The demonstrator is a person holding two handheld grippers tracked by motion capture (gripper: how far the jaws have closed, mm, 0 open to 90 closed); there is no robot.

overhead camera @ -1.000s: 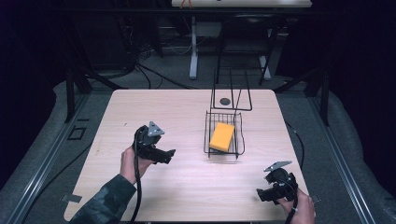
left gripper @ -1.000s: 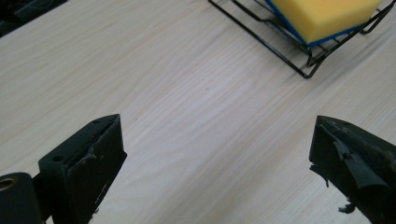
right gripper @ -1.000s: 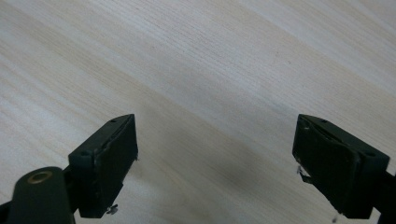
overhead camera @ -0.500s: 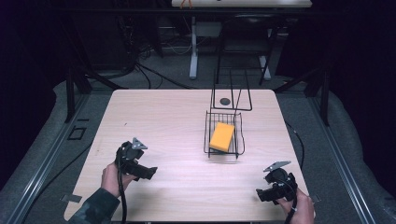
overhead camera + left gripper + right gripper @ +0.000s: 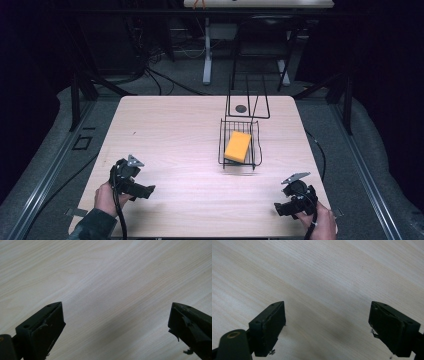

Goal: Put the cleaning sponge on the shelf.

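The person's arms are cut off at the bottom of the high view. The left gripper (image 5: 146,190) sits low at the worktop's (image 5: 170,130) near left corner, jaws spread wide over bare wood (nothing between them). The right gripper (image 5: 280,208), near the right corner, is equally wide and empty. Well apart from both, a yellow sponge (image 5: 237,146) lies tilted in a black wire basket (image 5: 221,145), long axis running roughly away from the person.

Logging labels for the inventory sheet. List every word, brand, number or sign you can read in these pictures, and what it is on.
None can be read. The orange sponge, the wire basket, the wooden table and both grippers, left gripper and right gripper, show no legible text at this size.
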